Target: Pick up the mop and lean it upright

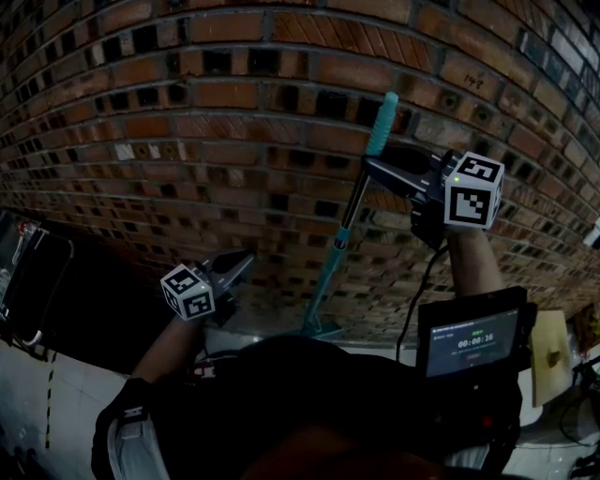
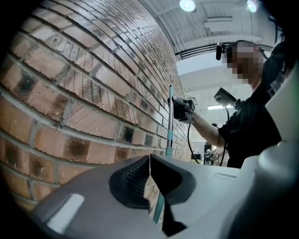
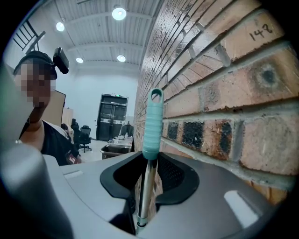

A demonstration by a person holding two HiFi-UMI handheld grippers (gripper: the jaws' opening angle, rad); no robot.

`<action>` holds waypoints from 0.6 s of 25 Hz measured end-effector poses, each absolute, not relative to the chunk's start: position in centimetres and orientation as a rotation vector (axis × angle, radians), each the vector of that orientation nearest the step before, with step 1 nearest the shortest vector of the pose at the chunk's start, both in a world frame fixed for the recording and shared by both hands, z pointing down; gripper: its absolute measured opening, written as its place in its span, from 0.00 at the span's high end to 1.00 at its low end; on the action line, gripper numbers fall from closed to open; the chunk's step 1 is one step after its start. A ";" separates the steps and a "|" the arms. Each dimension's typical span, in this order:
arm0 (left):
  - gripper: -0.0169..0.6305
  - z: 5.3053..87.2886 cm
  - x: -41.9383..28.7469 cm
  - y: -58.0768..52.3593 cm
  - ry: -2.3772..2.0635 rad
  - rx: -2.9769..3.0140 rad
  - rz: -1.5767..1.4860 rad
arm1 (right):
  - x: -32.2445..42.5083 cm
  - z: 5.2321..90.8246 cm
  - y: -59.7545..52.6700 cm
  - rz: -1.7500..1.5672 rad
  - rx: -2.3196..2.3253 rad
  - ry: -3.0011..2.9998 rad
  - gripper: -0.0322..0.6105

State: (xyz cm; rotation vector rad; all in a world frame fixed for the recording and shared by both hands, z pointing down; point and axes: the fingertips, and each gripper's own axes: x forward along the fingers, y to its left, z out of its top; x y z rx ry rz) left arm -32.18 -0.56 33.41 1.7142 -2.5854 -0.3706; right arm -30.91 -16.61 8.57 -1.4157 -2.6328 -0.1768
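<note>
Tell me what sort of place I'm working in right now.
Probably a big indoor workshop or industrial hall: a bare brick wall stands behind the mop, there is a high ceiling with round lights, and dark double doors with office chairs show beyond.

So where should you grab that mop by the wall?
Grab the mop on its metal pole, just under the teal grip, coming from the room side. It stands nearly upright beside the brick wall, so only that side is open.
</note>
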 end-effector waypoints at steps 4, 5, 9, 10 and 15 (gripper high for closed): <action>0.97 33.5 -32.0 -0.7 -2.579 1.722 -0.356 | -30.8 8.7 -16.5 -0.179 -1.419 -2.629 0.77; 0.97 33.5 -31.9 -0.7 -2.578 1.724 -0.354 | -30.8 8.8 -16.5 -0.178 -1.419 -2.629 0.77; 0.97 33.7 -31.6 -0.7 -2.573 1.722 -0.353 | -30.8 9.5 -16.5 -0.167 -1.416 -2.625 0.77; 0.97 33.8 -31.5 -0.7 -2.571 1.721 -0.352 | -30.8 9.7 -16.5 -0.165 -1.415 -2.623 0.77; 0.97 34.1 -31.4 -0.8 -2.563 1.720 -0.345 | -30.7 11.0 -16.2 -0.167 -1.426 -2.617 0.77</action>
